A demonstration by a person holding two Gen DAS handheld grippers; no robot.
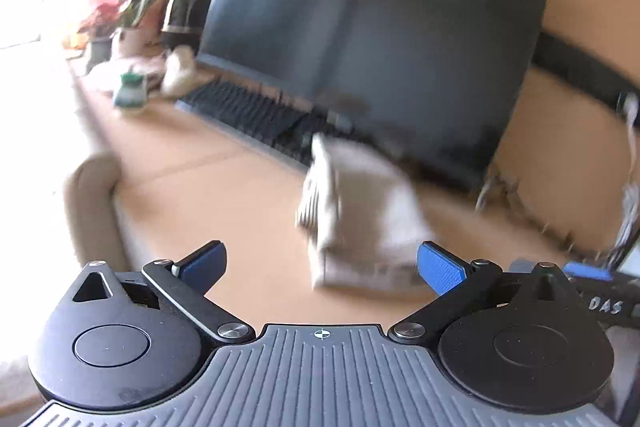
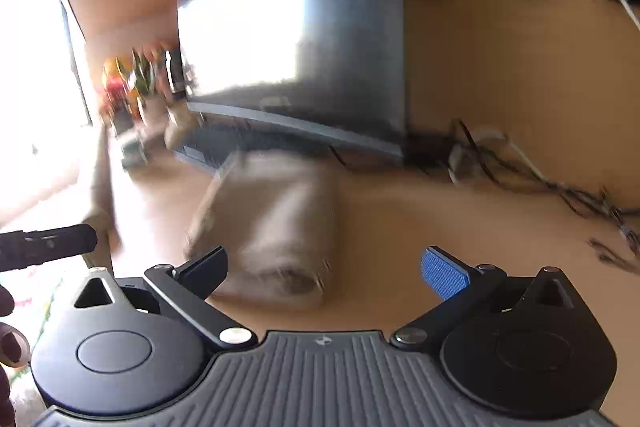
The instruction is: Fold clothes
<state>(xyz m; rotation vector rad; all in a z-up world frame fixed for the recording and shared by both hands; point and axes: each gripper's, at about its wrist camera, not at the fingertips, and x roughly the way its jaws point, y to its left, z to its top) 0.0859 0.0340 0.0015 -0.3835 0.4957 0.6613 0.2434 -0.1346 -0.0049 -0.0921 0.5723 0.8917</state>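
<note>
1. The left gripper [image 1: 322, 267] hangs just above the desk [image 1: 224, 195] with its jaws spread wide and nothing between them; only its dark tip shows at the left edge of the right wrist view.
2. Just ahead of it, the grey-beige garment [image 1: 360, 219] lies on the desk as a compact folded bundle, already in the state the task asks for. Both views are blurred, so its seams and layers are hard to read.
3. My judgement: the cloth is soft, light and limp, likely to sag or unfold if pinched by one layer. A hold across the thick rolled edge [image 2: 280, 275] nearest the camera, taking all layers together, would be safest.
4. The right gripper [image 2: 324, 269] sits just beside the bundle's near end, jaws likewise released and empty.
5. The desk is smooth, tan and flat, so the cloth should slide easily.
6. Behind stands a dark monitor [image 1: 380, 27] with a keyboard [image 1: 248, 111] at its foot; flowers [image 1: 120, 7] sit far left by a bright window, and tangled cables [image 2: 560, 187] lie at the right.
</note>
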